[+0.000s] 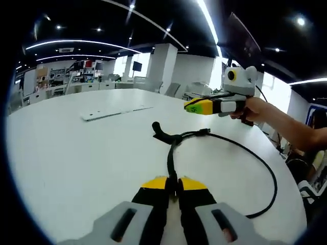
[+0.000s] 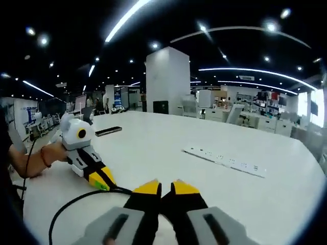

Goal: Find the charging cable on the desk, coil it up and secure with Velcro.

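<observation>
So the left gripper (image 1: 175,185) has its yellow-tipped jaws pinched together on the black charging cable (image 1: 225,139), which comes straight out from between the tips in the left gripper view. From there the cable runs away across the white desk (image 1: 76,153), reaches a little knot of plug ends lying flat near the middle of the desk, then swings out to the right in one big loose loop that curls back toward the near edge. Not coiled at all, just sprawled. The right gripper (image 1: 196,106) floats above the far part of that loop in the same view, held by a hand (image 1: 254,109) with the forearm coming in from the right; its jaws look pressed together and I can't see anything between them. In the right gripper view its own tips (image 2: 162,188) sit nearly touching, only a thin slit between them, nothing in there, hovering over the desk. The other gripper shows on the left there with the cable arcing under it. Farther out on the desk: a long white power strip (image 2: 225,160) and a small dark phone-like slab (image 2: 108,131), both well apart from the cable.
</observation>
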Motion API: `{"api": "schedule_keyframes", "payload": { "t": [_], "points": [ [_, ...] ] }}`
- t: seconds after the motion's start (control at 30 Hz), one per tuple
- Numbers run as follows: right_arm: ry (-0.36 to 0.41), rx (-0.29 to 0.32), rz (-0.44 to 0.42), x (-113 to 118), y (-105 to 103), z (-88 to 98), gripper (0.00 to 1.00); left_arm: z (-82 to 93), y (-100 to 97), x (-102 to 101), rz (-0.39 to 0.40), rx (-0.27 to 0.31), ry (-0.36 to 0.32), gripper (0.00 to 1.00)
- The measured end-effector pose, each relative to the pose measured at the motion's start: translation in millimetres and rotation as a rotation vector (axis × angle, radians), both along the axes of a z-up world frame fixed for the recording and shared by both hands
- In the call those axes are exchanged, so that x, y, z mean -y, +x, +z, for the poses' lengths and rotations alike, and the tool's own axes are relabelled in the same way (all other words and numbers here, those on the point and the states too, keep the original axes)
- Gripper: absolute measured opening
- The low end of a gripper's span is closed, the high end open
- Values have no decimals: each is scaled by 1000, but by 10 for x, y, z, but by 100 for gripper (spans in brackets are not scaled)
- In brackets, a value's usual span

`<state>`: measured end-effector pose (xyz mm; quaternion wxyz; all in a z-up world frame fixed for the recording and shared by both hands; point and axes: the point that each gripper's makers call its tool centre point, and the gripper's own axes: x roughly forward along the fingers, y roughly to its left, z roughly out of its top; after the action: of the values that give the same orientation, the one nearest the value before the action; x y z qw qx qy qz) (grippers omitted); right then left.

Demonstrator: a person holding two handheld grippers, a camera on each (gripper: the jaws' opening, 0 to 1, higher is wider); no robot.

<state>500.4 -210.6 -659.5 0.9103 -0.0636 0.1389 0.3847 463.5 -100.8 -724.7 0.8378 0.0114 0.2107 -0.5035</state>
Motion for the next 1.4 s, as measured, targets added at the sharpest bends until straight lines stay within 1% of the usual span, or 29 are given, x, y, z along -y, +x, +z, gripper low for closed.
{"api": "schedule_keyframes", "payload": {
  "t": [0.07, 0.13, 0.2, 0.37, 0.4, 0.47, 0.53, 0.57, 0.6, 0.63, 0.67, 0.7, 0.77, 0.87, 0.93, 1.03, 1.1, 1.17, 1.27, 1.33, 1.4],
  "points": [
    [21, 9, 1, 6, -25, 68, 13, 23, 3, -9, 0, 11, -4, 8],
    [34, 22, 3, 17, -74, 144, 15, 72, 4, -23, -1, 36, -9, 8],
    [54, 37, 5, 28, -120, 230, 20, 144, -12, -17, -3, 48, -32, 9],
    [78, 81, 15, 31, -268, 448, 23, 283, -47, -16, -12, 90, -45, 15],
    [81, 90, 20, 17, -307, 489, 25, 327, -50, -12, -17, 111, -48, 17],
    [92, 124, 34, 16, -401, 633, 26, 489, -66, 18, -29, 160, -84, 20],
    [107, 152, 48, 14, -481, 759, 28, 551, -81, 22, -24, 166, -95, 22],
    [113, 163, 54, 10, -524, 819, 29, 653, -118, 45, -27, 192, -114, 25],
    [114, 174, 57, 0, -564, 863, 29, 714, -135, 61, -33, 214, -123, 27],
    [118, 200, 61, -9, -613, 936, 30, 780, -189, 76, -39, 241, -124, 31],
    [126, 215, 64, -19, -671, 993, 31, 839, -238, 81, -47, 264, -116, 32],
    [135, 232, 69, -30, -710, 1042, 32, 895, -275, 85, -54, 293, -111, 32],
    [154, 250, 77, -46, -785, 1114, 32, 1036, -360, 76, -53, 325, -130, 32],
    [167, 275, 83, -62, -876, 1187, 33, 1222, -422, 29, -33, 379, -163, 32],
    [177, 287, 90, -69, -951, 1230, 34, 1314, -470, -15, -20, 397, -180, 32],
    [189, 302, 95, -60, -1037, 1271, 35, 1529, -569, -105, 4, 456, -221, 33],
    [200, 314, 94, -48, -1085, 1298, 35, 1622, -624, -147, 13, 471, -246, 34],
    [218, 329, 93, -32, -1148, 1325, 36, 1741, -689, -201, 26, 504, -277, 35],
    [222, 347, 85, -5, -1199, 1315, 38, 1807, -764, -244, 35, 520, -296, 38],
    [219, 358, 78, 17, -1225, 1279, 38, 1808, -791, -277, 51, 535, -300, 39],
    [214, 367, 76, 30, -1250, 1232, 38, 1800, -807, -303, 61, 536, -312, 40]
  ]
}}
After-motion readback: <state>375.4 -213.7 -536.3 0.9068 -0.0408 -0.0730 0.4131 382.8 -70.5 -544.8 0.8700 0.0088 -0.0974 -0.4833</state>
